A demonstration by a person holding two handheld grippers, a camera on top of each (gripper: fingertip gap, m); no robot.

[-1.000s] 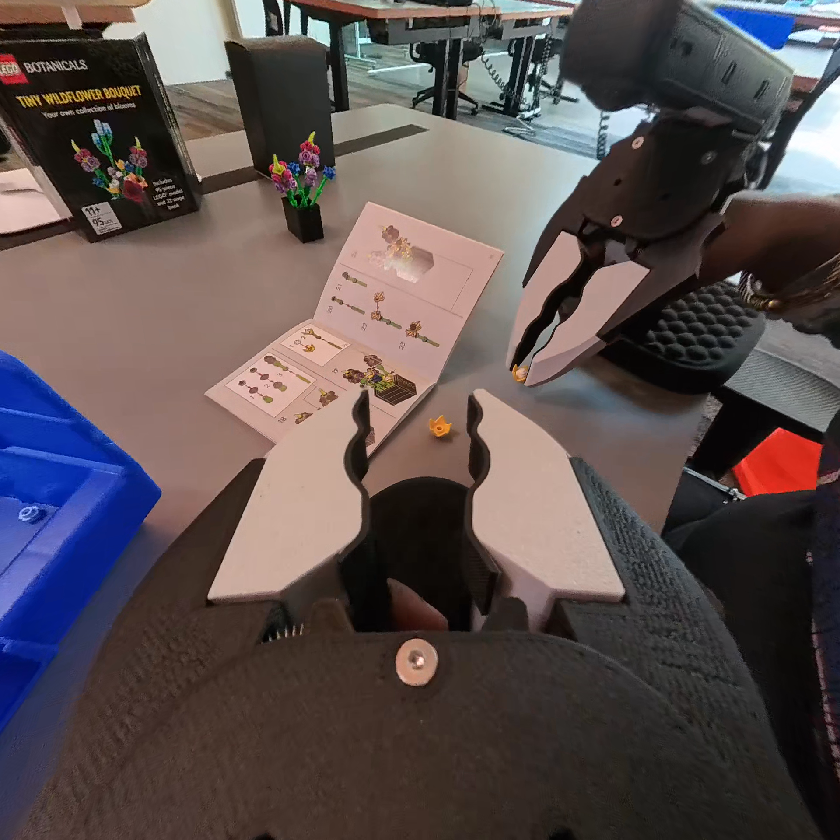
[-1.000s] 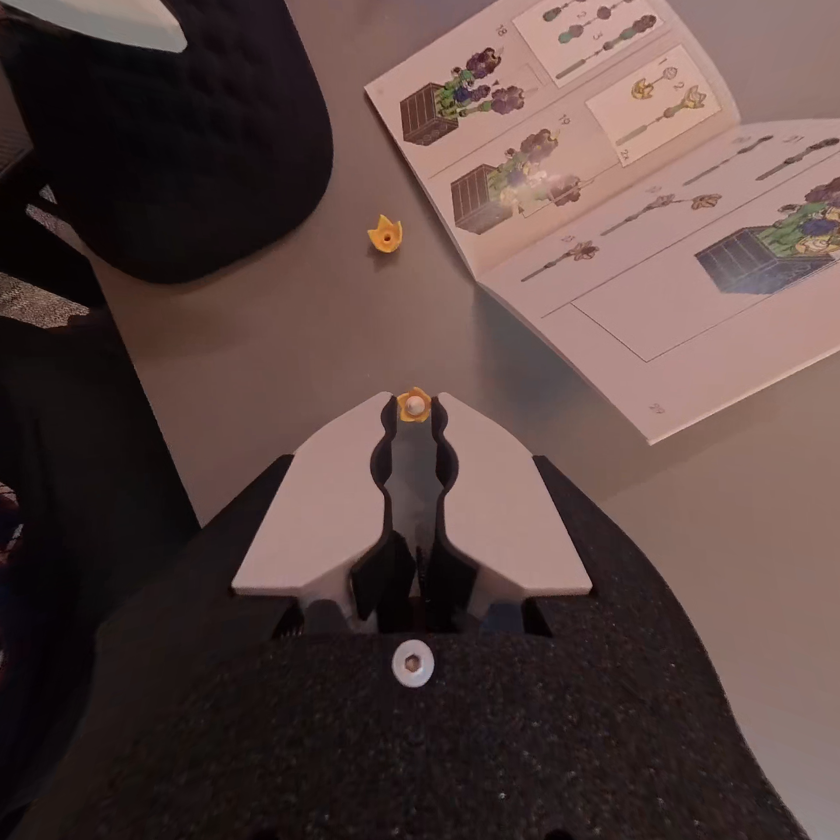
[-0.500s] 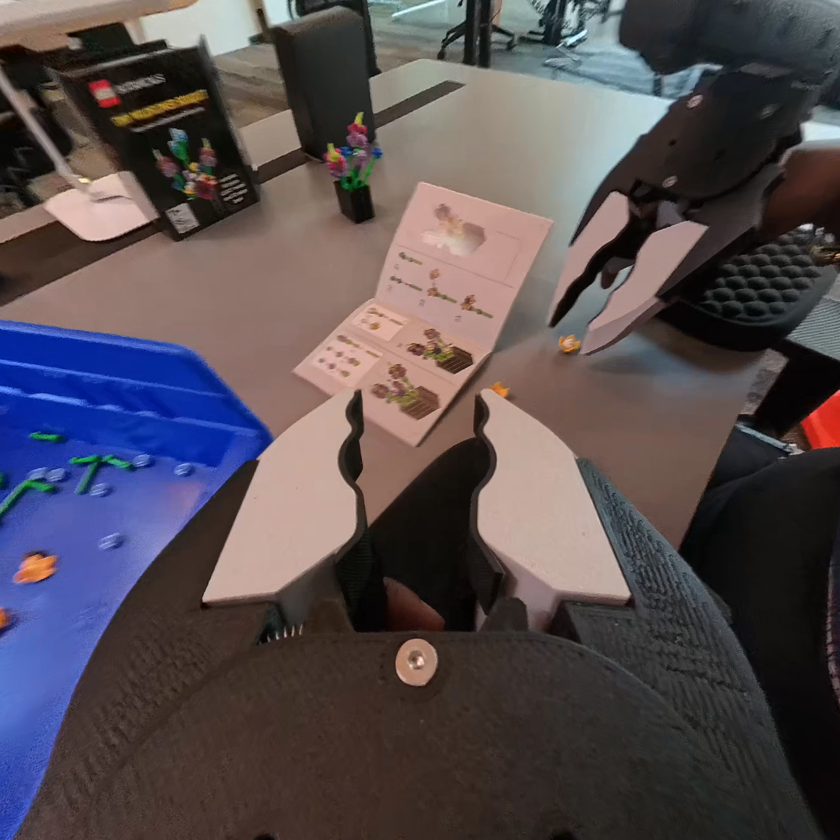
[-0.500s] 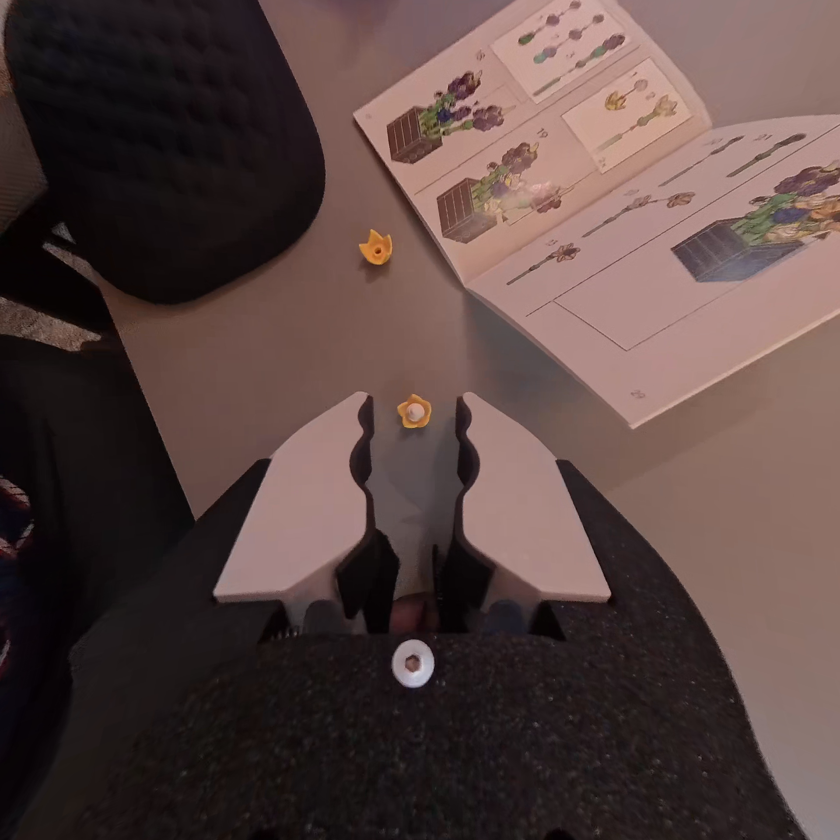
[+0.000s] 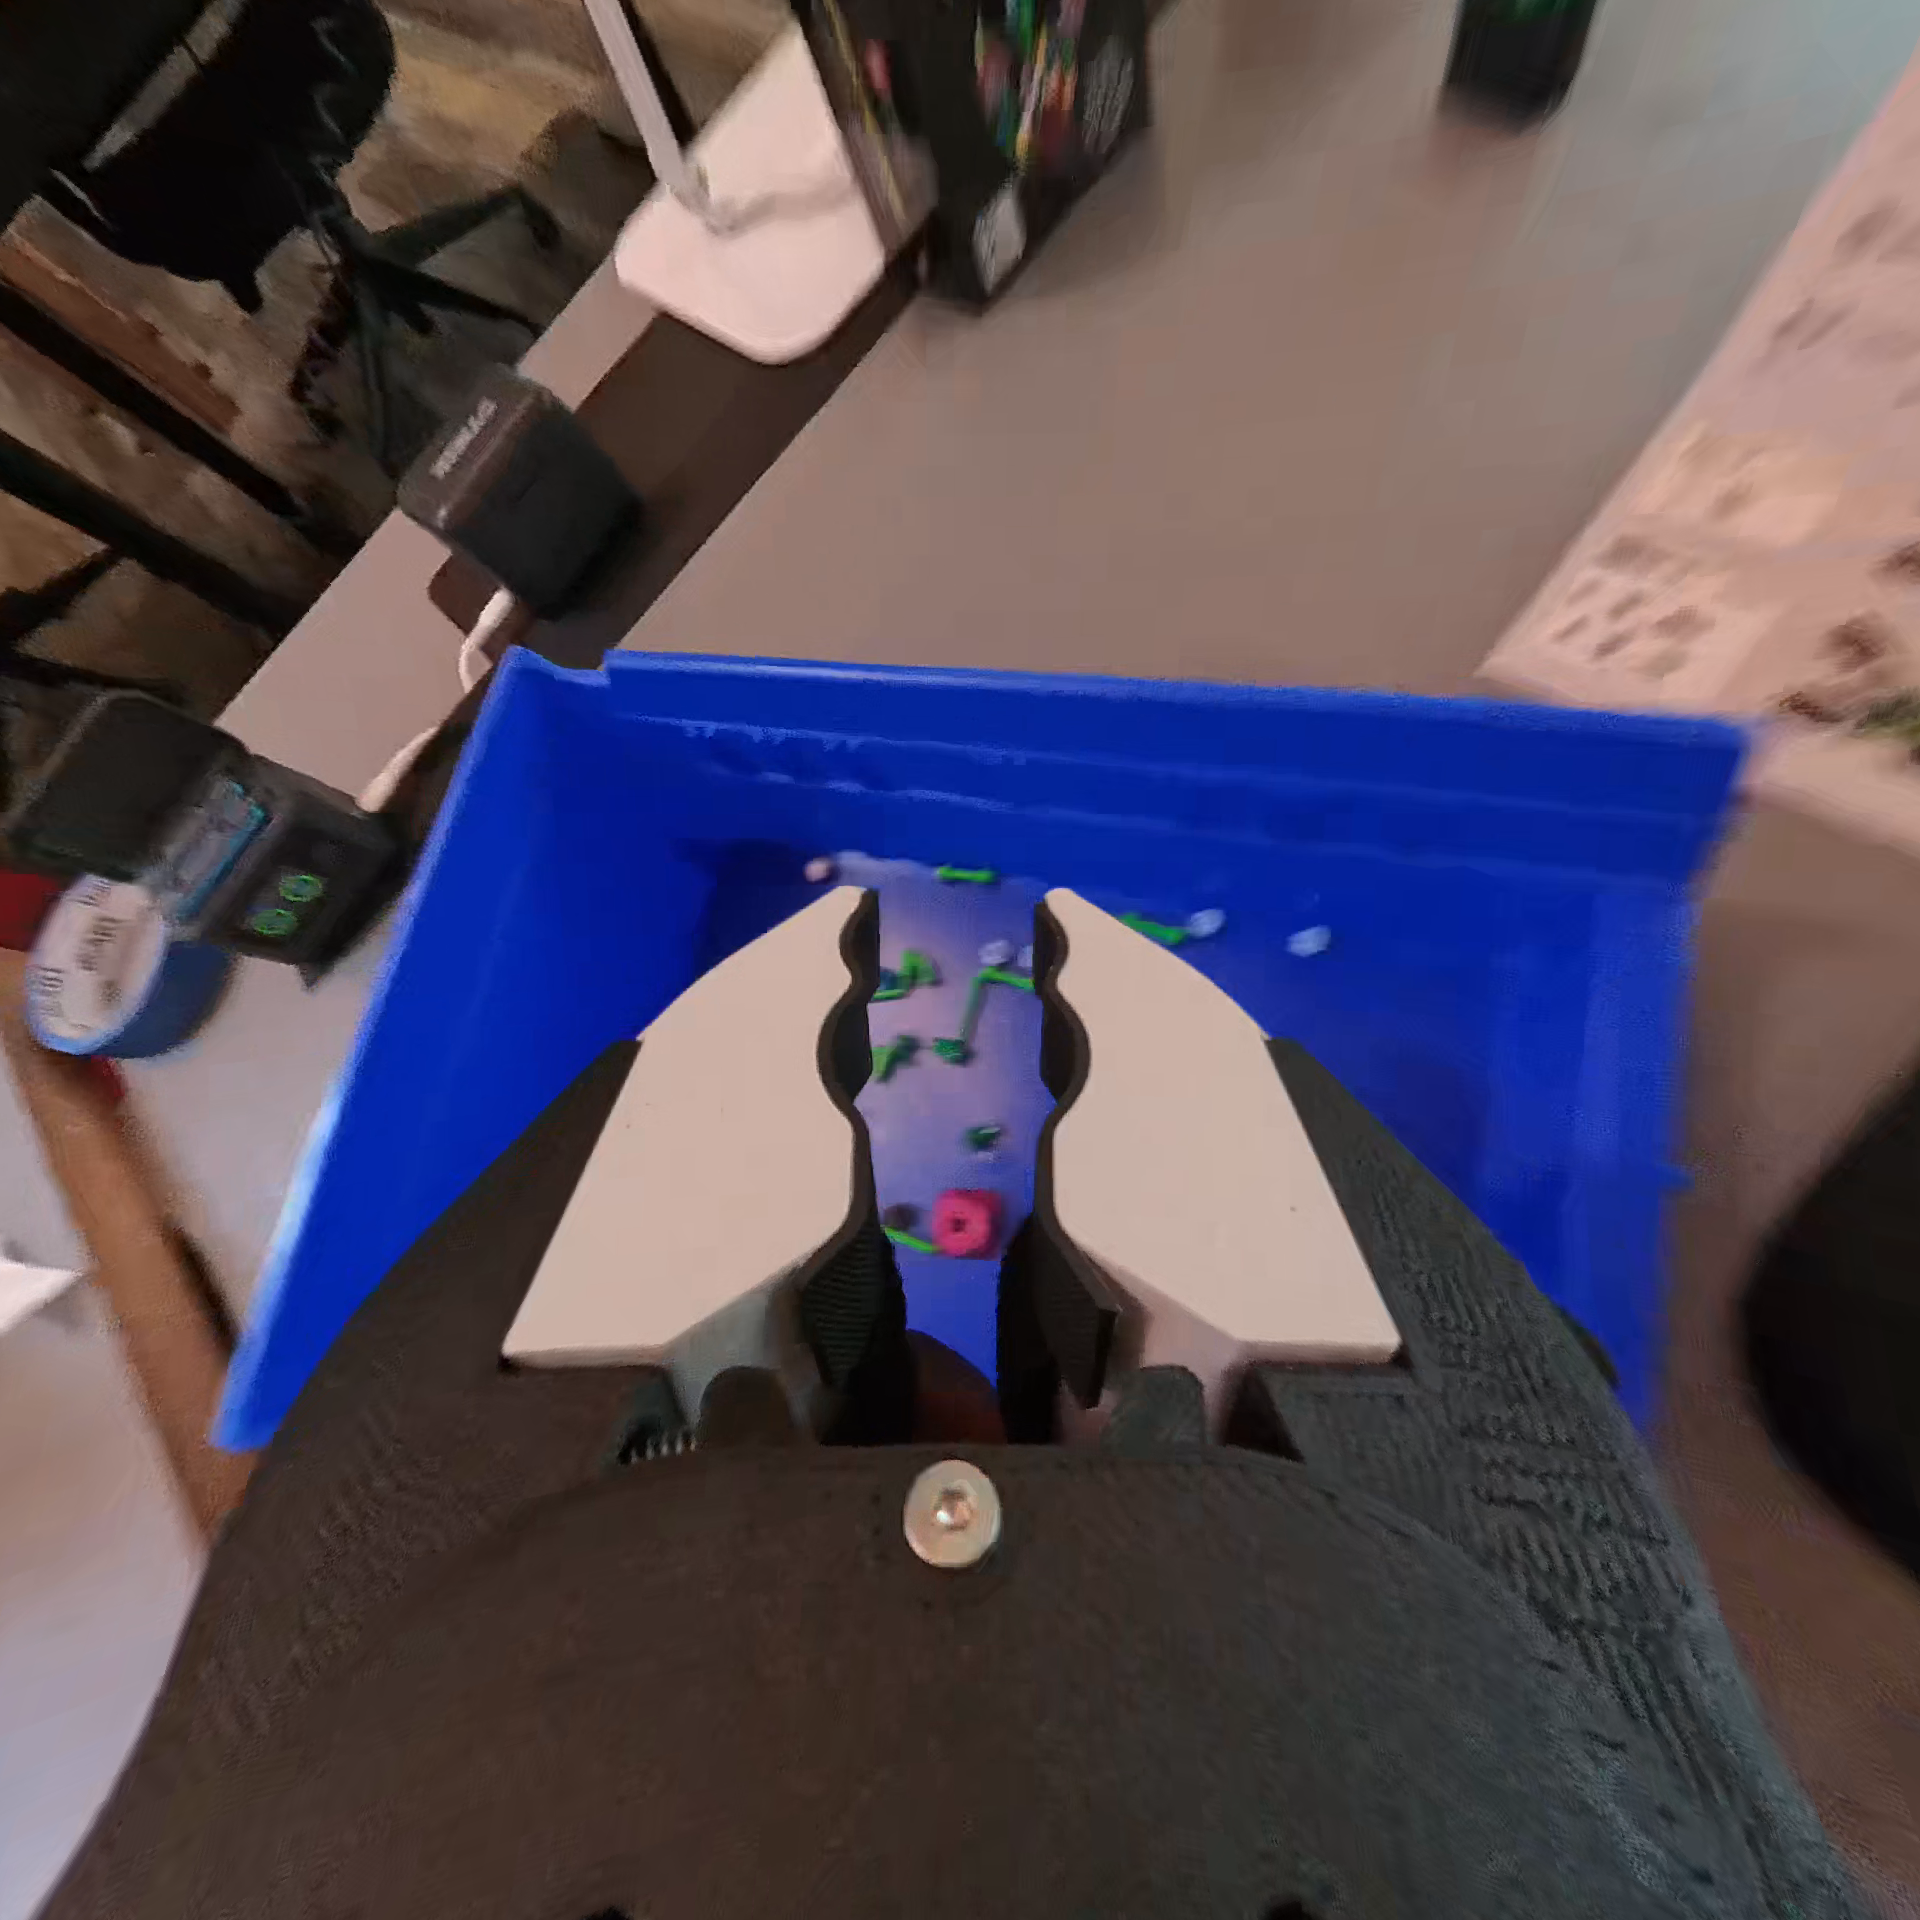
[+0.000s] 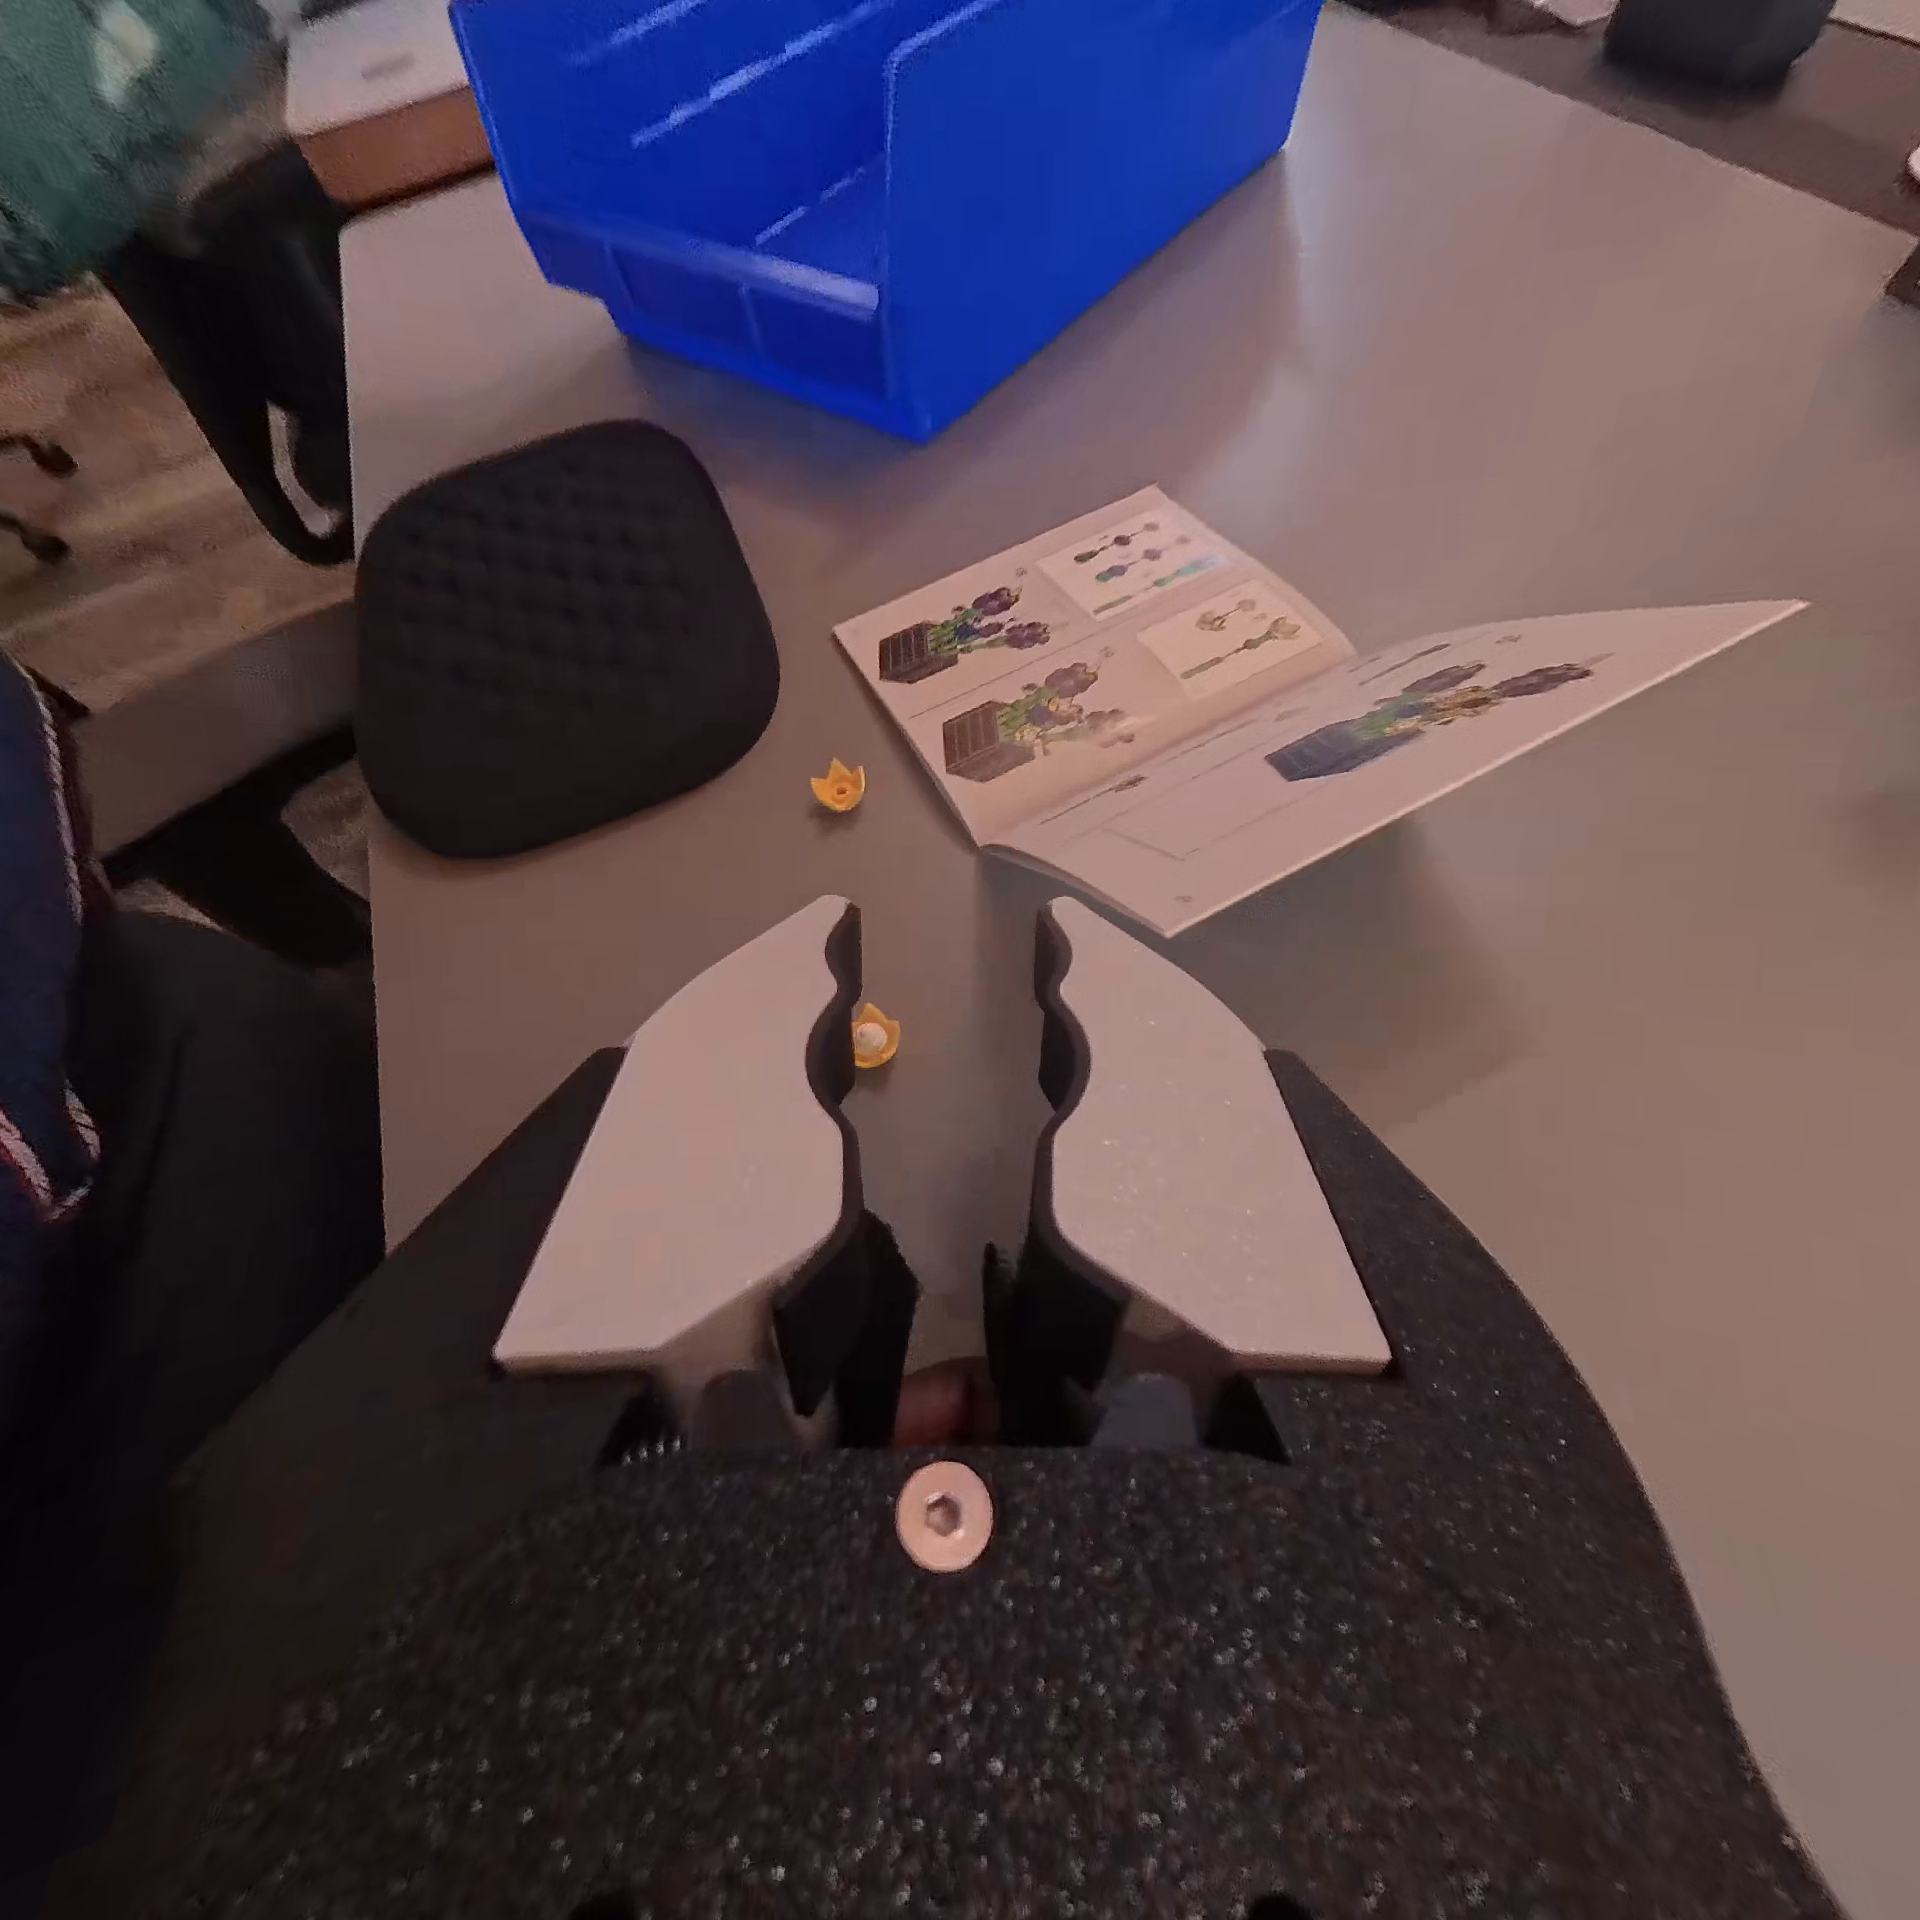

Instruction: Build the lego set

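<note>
My left gripper (image 5: 948, 914) is open and empty, held over the blue bin (image 5: 1143, 748). On the bin's floor lie several small green stem pieces (image 5: 977, 997), pale studs (image 5: 1205, 921) and a pink round piece (image 5: 966, 1224). My right gripper (image 6: 948, 920) is open and empty above the grey table. A yellow flower with a white centre (image 6: 875, 1037) lies on the table between its fingers, close to the left finger (image 6: 727, 1122). A second yellow flower piece (image 6: 837, 785) lies farther ahead. The open instruction booklet (image 6: 1247, 717) lies to the right of it.
The blue bin (image 6: 883, 187) stands at the table's far side in the right wrist view. A black chair seat (image 6: 551, 634) is at the table's left edge. In the left wrist view a black set box (image 5: 997, 135), blue tape roll (image 5: 114, 977) and black devices (image 5: 520, 499) sit beyond the bin. The grippers' ends are close to 35 centimeters from one another. The right gripper is farther from the pink round piece (image 5: 966, 1224), some 40 centimeters, than the left, some 12 centimeters.
My right gripper opened, let the yellow flower down on the table, then drew back and up. My left gripper swung left from the booklet to over the blue bin.
</note>
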